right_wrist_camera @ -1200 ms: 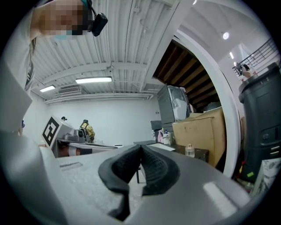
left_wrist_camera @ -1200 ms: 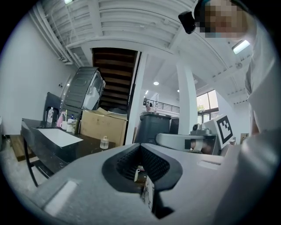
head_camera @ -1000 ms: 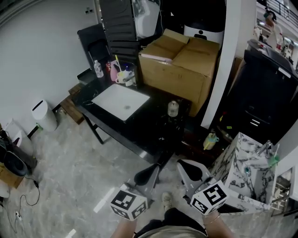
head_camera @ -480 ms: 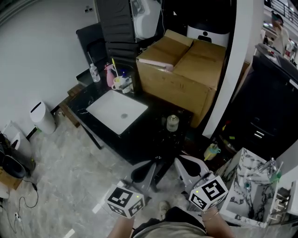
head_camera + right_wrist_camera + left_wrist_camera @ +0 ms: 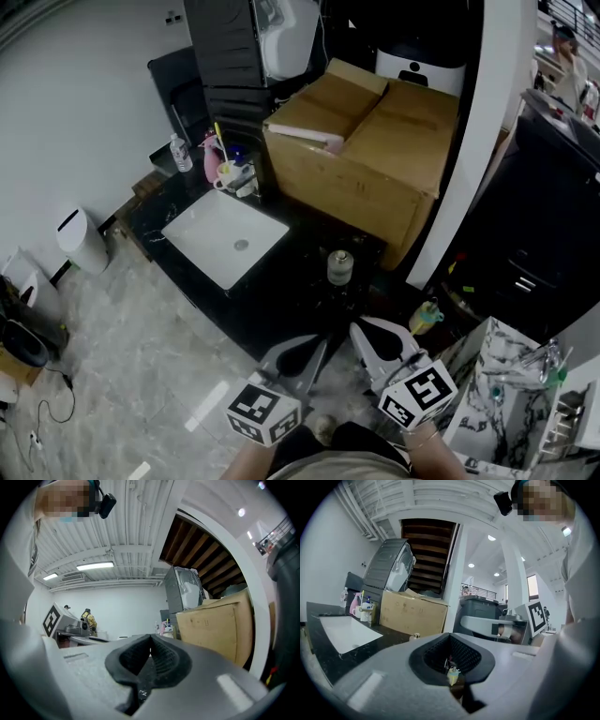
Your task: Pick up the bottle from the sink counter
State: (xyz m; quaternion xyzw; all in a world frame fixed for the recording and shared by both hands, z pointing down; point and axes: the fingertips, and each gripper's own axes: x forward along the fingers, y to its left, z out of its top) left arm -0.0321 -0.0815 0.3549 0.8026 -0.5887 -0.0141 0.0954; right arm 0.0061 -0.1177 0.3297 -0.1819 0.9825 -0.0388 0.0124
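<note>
1. left gripper [image 5: 314, 347]: held level at the near edge of the sink counter [image 5: 281, 300]. Its marker cube [image 5: 262, 412] is turned toward the person. In the left gripper view [image 5: 450, 641] the dark pads are seen pressed together, with nothing clamped between them.

2. right gripper [image 5: 364, 333]: held just beside the left one, on its right, and pointed the same way. Its jaws are likewise closed on each other and empty, as seen in the right gripper view [image 5: 150, 641].

3. bottle [image 5: 339, 267]: small, pale and capped, stood upright on the black counter to the right of the basin [image 5: 225, 239]. It is placed ahead of both grippers, apart from them and touched by neither. Its cap [image 5: 415, 636] is seen just above the jaws in the left gripper view.

4. basin: white and rectangular, sunk into the counter top.

5. group at the far left corner of the counter (packed close together): a clear bottle [image 5: 176, 153], a pink bottle [image 5: 210, 155] and a cup [image 5: 225, 171] with a brush stood in it.

6. cardboard box [image 5: 366, 150]: large and brown, set behind the counter on its right. One flap is slightly lifted.
</note>
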